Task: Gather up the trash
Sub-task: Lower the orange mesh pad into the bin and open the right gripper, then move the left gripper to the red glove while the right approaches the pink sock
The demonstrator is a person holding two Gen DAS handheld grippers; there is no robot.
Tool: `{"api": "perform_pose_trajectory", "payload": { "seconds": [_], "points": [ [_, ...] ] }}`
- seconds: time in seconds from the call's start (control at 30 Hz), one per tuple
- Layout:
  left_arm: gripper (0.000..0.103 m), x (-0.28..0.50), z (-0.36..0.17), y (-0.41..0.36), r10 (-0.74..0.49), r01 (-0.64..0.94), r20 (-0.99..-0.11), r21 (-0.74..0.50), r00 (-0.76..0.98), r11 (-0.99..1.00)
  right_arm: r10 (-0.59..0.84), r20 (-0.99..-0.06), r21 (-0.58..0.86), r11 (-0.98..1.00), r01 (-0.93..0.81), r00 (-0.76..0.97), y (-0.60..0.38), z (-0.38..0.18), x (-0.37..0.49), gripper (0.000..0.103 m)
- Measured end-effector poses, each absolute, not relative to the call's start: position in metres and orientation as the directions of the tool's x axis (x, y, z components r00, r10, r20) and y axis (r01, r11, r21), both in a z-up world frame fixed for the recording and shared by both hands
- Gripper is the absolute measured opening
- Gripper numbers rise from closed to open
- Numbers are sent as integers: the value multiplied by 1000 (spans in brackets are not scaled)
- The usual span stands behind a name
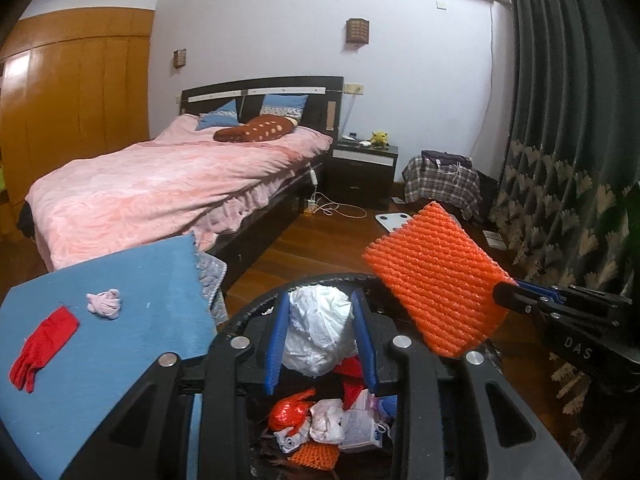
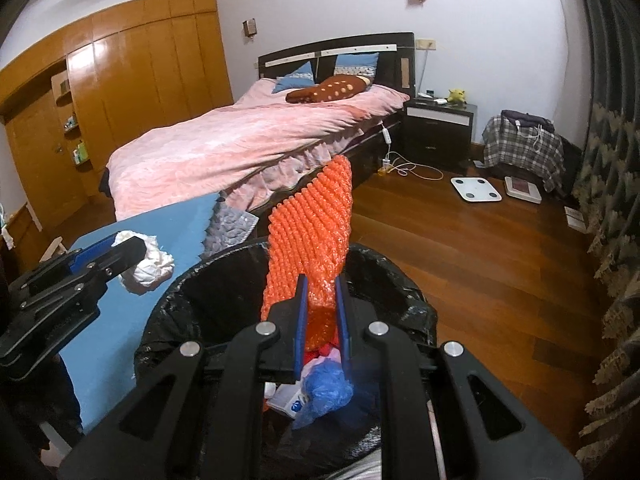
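In a bedroom, a black-lined bin (image 2: 224, 280) already holds scraps. Above it, the left gripper (image 1: 322, 340) clamps a white wad (image 1: 320, 332) and the right gripper (image 2: 322, 320) pinches orange foam netting (image 2: 308, 236). Beside the bin, a red glove (image 1: 42, 346) and pink wad (image 1: 105, 302) likely remain.

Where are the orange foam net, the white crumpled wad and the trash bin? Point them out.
orange foam net (image 1: 436, 280): left wrist view, middle of its ribbed face.
white crumpled wad (image 1: 320, 328): left wrist view, its centre, between the left tongs' blue pads.
trash bin (image 2: 208, 280): right wrist view, black liner on its inner wall.
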State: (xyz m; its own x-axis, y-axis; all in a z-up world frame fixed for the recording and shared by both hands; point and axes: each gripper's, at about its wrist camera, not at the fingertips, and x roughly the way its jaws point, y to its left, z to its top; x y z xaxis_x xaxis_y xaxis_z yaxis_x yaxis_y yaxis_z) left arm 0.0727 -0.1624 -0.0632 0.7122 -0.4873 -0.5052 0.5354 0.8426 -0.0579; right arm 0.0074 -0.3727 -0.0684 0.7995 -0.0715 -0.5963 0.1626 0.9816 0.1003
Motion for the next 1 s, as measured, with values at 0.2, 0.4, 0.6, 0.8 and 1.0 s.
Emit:
{"api": "perform_pose_trajectory", "payload": {
  "seconds": [0.2, 0.4, 0.6, 0.8, 1.0],
  "points": [
    [33, 78, -74, -172, -500, 552, -530, -71, 685, 831, -92, -620, 96, 977, 191, 780, -380, -78, 8, 15],
    [52, 84, -84, -170, -498, 555, -555, -75, 667, 828, -111, -661, 84, 972, 220, 742, -383, -93, 13, 26],
    [74, 87, -83, -151, -472, 517, -545, -79, 693, 852, -140, -658, 58, 970, 236, 739, -379, -96, 15, 77],
    [88, 93, -75, -113, -416, 452, -532, -67, 738, 889, -117, -603, 50, 982, 183, 789, -363, -84, 15, 95],
    [93, 99, -64, -62, -346, 364, -509, -68, 788, 929, -52, -554, 77, 991, 113, 831, -336, -70, 26, 97]
  ]
}}
